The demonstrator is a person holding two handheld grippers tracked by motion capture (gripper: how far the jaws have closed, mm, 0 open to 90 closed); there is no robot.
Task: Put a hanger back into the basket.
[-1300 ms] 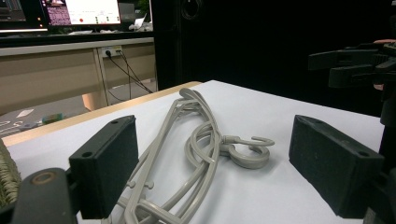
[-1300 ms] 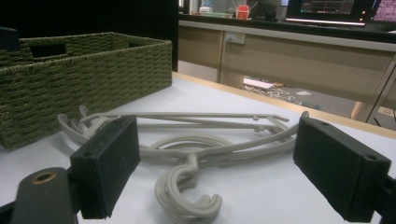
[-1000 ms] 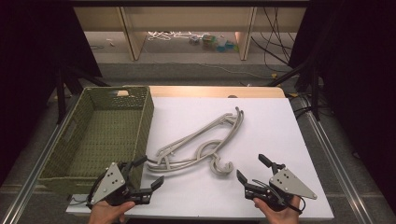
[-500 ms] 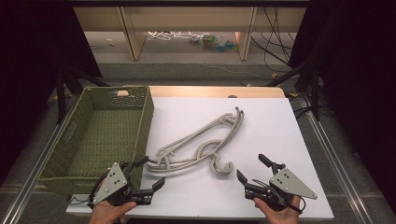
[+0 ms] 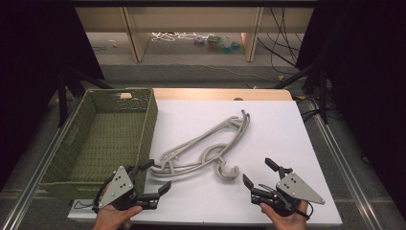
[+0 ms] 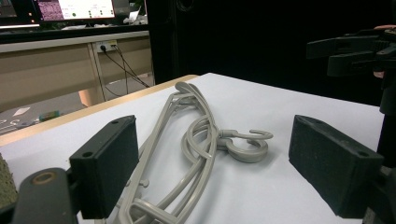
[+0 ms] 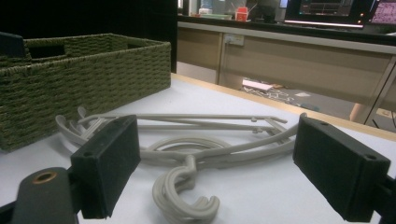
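Grey plastic hangers (image 5: 209, 151) lie bunched mid-tabletop (image 5: 277, 124), hooks toward me, just right of the green woven basket (image 5: 103, 139). I see my left gripper (image 5: 155, 178) spread wide, just beside the hangers' near-left end, not touching. Right gripper (image 5: 258, 173) spread too, empty, near the hooks (image 7: 184, 193).

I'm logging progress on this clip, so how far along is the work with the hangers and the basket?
Nothing looks done: the green basket holds nothing, and the grey hangers lie stacked on the white table. In hand: the left gripper and right gripper sit open on either side of the stack, touching nothing. Left: likely gripping the hangers and moving them into the basket.
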